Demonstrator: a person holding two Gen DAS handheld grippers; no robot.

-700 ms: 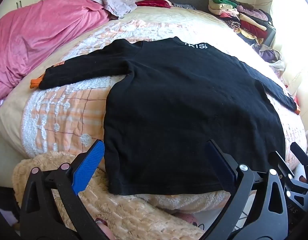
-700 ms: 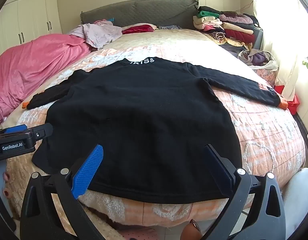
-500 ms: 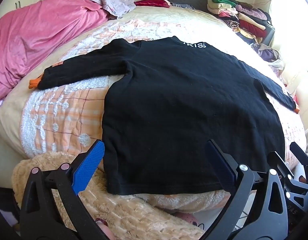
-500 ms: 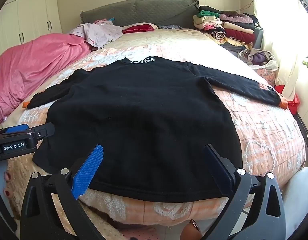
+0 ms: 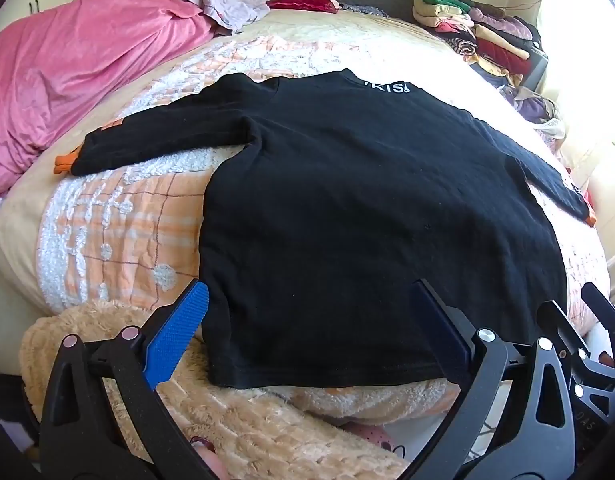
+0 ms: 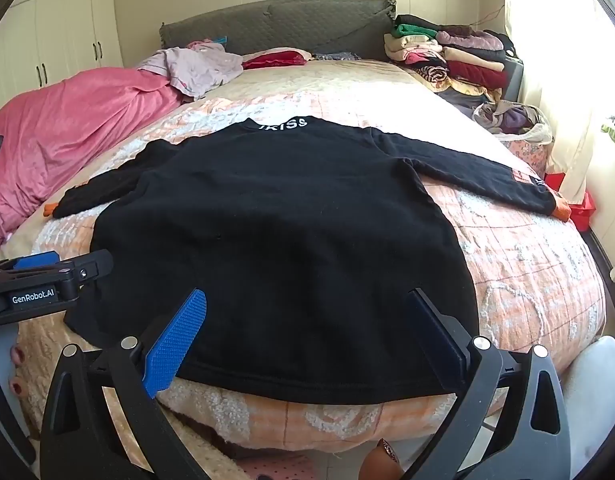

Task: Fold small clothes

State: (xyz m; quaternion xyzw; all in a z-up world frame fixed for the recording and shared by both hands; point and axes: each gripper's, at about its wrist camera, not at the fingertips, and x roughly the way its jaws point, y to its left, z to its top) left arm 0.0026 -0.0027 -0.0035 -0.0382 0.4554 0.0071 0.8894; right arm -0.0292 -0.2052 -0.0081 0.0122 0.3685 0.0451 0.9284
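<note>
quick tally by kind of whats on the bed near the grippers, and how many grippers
Black sweater, spread flat: 1
Pink blanket: 1
Stack of folded clothes: 1
Open grippers: 2, left gripper and right gripper
Total: 5

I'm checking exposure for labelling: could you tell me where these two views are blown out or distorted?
Left wrist view: window overexposed at upper right, bed bulging from fisheye. Right wrist view: window side washed out, black sweater losing texture, edges curved.

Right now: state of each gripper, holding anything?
Left gripper: open, empty, above the black sweater hem.
Right gripper: open, empty, above the same hem.
</note>
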